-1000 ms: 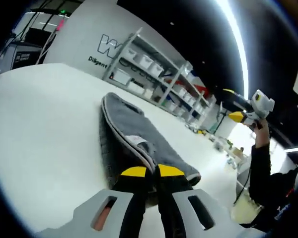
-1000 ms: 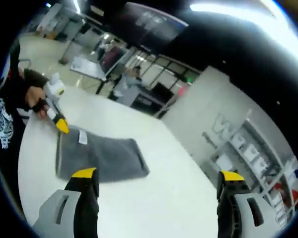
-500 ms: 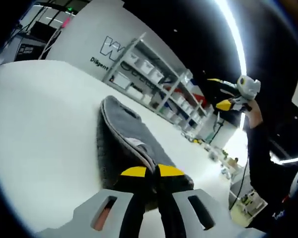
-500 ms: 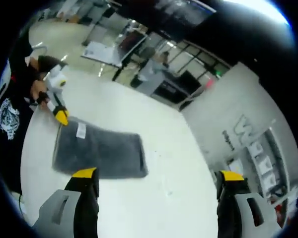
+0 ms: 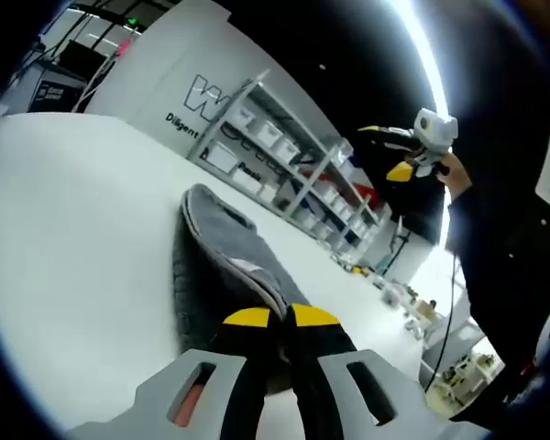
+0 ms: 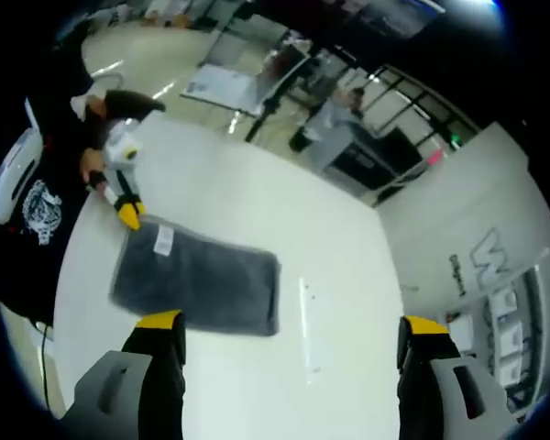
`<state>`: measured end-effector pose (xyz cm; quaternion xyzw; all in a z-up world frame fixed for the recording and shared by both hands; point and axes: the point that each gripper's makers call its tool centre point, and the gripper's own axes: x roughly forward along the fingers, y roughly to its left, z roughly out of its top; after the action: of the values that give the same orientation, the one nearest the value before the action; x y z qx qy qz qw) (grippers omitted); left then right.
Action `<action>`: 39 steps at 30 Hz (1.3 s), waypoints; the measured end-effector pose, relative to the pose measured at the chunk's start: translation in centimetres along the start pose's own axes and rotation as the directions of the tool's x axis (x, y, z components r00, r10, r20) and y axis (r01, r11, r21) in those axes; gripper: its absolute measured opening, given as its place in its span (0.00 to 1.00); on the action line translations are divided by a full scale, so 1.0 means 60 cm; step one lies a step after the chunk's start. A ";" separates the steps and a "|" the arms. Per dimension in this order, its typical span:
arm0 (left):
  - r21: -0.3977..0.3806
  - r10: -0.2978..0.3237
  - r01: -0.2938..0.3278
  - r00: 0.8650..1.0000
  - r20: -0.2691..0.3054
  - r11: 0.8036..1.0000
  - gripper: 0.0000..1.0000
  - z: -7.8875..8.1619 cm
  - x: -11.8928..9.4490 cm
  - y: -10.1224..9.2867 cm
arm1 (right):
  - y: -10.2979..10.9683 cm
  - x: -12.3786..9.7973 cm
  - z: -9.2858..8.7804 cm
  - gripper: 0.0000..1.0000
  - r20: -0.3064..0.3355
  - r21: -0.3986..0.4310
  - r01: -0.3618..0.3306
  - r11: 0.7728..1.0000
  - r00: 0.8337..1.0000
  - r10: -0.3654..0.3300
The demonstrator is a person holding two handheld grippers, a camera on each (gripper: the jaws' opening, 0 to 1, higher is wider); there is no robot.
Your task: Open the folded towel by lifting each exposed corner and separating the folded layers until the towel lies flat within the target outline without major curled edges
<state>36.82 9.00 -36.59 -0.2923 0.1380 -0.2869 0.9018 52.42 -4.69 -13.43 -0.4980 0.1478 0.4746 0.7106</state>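
White desk (image 6: 257,211) is carrying the folded grey towel (image 6: 197,284); left gripper (image 5: 280,318) is clamping its near corner, right gripper (image 6: 289,330) is hovering high above, jaws apart.

Probably a lab: storage shelving (image 5: 284,160), wall lettering (image 5: 200,92)

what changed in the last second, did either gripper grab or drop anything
The right gripper rose higher above the white table, jaws wide open and empty. Nothing was taken or released. The left gripper stays shut on the corner of the grey towel, which remains folded.
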 end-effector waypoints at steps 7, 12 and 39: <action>-0.016 -0.040 0.040 0.999 0.012 0.999 0.04 -0.001 0.006 -0.010 | -0.017 0.050 0.045 0.90 -0.005 -0.018 -0.058 0.998 0.998 0.058; -0.056 -0.058 0.060 0.998 0.027 0.997 0.04 -0.004 0.008 -0.016 | -0.008 0.116 0.044 0.89 -0.042 -0.039 -0.131 0.991 0.991 0.130; -0.075 -0.094 0.096 0.995 0.027 0.992 0.04 -0.008 0.001 -0.022 | -0.013 0.341 0.034 0.74 -0.071 0.016 -0.221 0.975 0.973 0.221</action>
<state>36.07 7.86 -36.19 -0.3363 0.1242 -0.3206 0.8768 62.87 7.78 -25.99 -0.4924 0.2297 0.5320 0.6495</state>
